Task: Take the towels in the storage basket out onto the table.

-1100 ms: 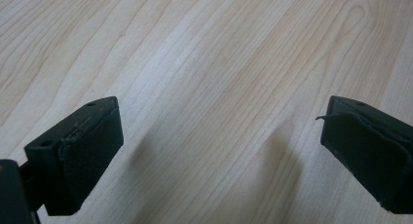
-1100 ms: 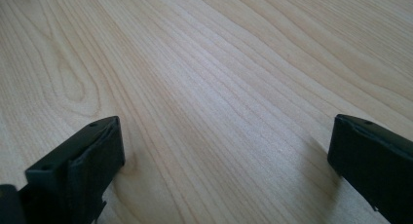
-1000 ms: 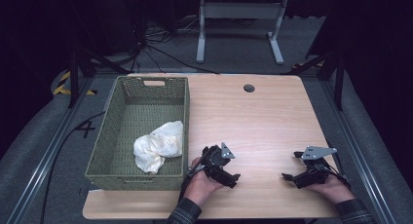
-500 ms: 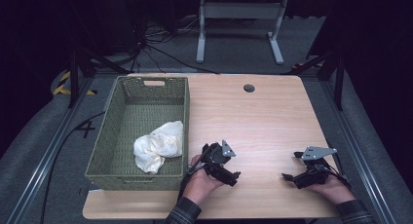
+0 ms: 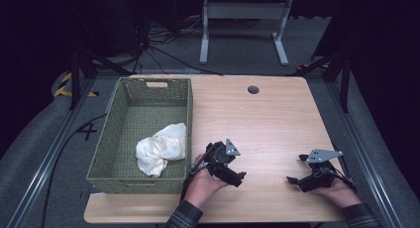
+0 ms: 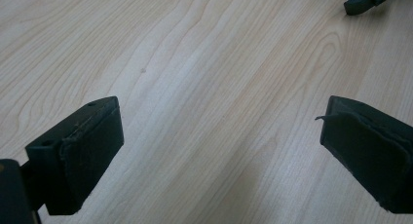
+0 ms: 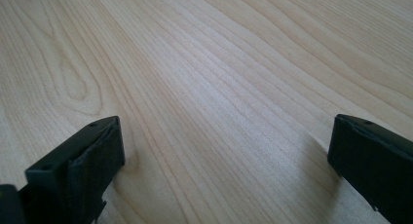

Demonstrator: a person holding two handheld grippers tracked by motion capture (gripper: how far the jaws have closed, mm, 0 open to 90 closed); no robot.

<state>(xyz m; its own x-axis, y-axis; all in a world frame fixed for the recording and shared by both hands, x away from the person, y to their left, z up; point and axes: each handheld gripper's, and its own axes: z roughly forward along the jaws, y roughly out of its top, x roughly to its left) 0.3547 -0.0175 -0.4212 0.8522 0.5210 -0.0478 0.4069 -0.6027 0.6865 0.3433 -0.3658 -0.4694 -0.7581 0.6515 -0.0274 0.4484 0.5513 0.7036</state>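
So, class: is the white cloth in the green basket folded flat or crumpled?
Crumpled. The white cloth lies bunched in uneven lumps and creases against the near right corner of the green basket, not flat.

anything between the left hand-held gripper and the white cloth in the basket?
High view: the basket's right wall separates left hand-held gripper from white cloth.

The table [image 5: 267, 114] under both grippers is pale wood with a smooth, faintly sheened top and long wavy grain; the left gripper [image 6: 219, 146] has matt black jaws, their pads rubbery and a little frayed at the edges; the right gripper [image 7: 226, 156] shows the same dull black finish; its top plate [image 5: 323, 155] looks like flat grey metal; left of the left gripper, the basket [image 5: 124, 178] is olive woven plastic, rough-textured; in it lies a crumpled cream cloth [image 5: 161, 148], soft and matt.
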